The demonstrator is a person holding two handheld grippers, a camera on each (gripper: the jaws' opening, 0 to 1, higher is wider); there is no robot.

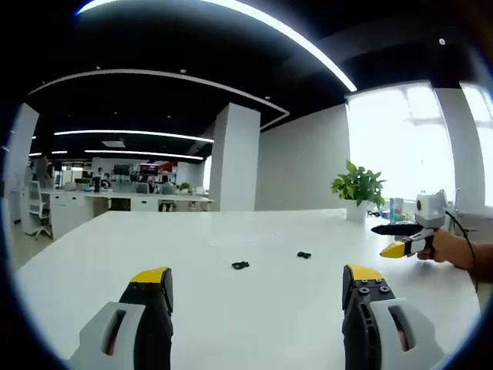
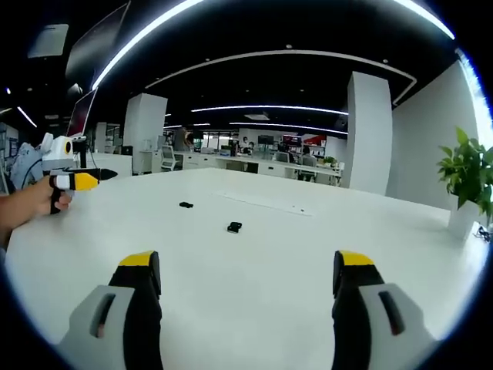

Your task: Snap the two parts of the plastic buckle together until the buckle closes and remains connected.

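Left gripper (image 1: pixel 258 289) and right gripper (image 2: pixel 245 274) hover low over the white table (image 1: pixel 231 308), jaws spread wide, holding nothing. Two small black plastic buckle parts (image 1: pixel 240 265) (image 1: pixel 303 254) lie apart mid-table. A potted green plant (image 1: pixel 358 187) stands at the far edge.

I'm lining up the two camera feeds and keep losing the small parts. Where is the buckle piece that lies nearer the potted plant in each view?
Left gripper view: the buckle piece lies on the white table, right of centre, right of the other buckle part.
Right gripper view: it lies just left of centre, right of the other part.
Shared landmark: the potted plant.
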